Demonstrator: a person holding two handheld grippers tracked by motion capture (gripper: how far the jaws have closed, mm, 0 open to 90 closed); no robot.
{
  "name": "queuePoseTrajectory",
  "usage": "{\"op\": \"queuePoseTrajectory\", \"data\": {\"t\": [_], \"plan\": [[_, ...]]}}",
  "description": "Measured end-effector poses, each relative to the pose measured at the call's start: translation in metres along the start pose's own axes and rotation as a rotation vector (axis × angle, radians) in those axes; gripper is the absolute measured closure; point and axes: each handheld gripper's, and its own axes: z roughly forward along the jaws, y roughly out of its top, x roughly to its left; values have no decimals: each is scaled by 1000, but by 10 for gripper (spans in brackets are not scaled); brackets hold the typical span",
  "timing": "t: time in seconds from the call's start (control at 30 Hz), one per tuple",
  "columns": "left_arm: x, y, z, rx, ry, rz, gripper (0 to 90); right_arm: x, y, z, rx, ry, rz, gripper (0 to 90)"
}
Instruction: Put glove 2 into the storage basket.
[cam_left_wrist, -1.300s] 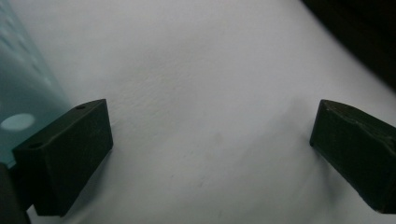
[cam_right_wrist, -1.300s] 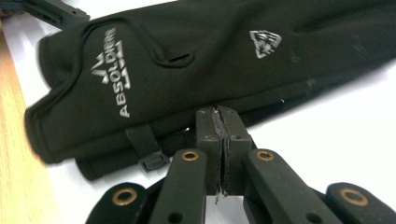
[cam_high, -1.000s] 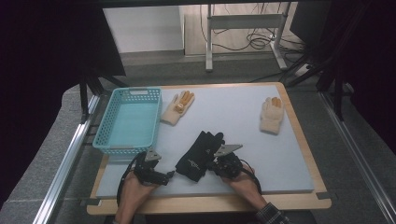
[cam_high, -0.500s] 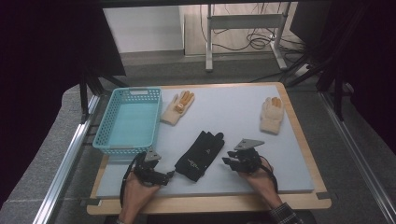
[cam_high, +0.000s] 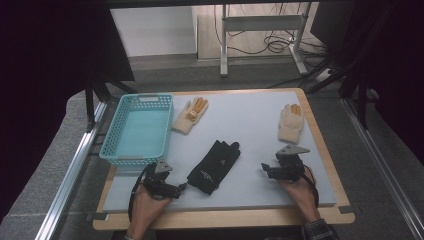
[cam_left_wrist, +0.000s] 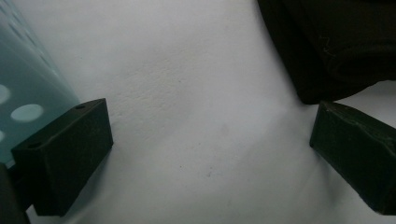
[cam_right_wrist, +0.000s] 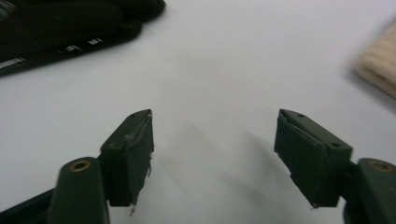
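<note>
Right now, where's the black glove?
High view: black glove lies flat on the mat, front centre, between the left gripper and right gripper, touching neither.

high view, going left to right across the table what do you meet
basket → left hand-held gripper → black glove → right hand-held gripper → right cream glove

The right tongs (cam_high: 266, 169) have let go of the black glove (cam_high: 214, 166) and drawn away to the right across the counter (cam_high: 250, 125), now well apart from it. Their jaws have just been opening and stand wide with nothing between them. The glove, which was bunched under the tongs a second ago, now lies flat and stretched out.
</note>
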Motion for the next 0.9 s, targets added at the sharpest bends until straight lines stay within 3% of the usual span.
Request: {"op": "queuePoseTrajectory", "data": {"t": [0.17, 0.5, 0.6, 0.73, 0.9], "plan": [[0, 0, 0, 0, -1, -1, 0, -5, -4, 5, 16, 3, 10, 210], [-1, 0, -2, -2, 0, 4, 15, -3, -5, 5, 13, -10, -2, 204], [-5, -1, -7, 9, -33, 4, 17, -3, -5, 5, 13, -13, -2, 200], [-11, -1, -15, -2, -41, 3, 4, -3, -5, 5, 13, -15, -1, 198], [-20, 3, -20, -21, -104, -14, 0, -3, -5, 5, 13, -15, -1, 197]]}}
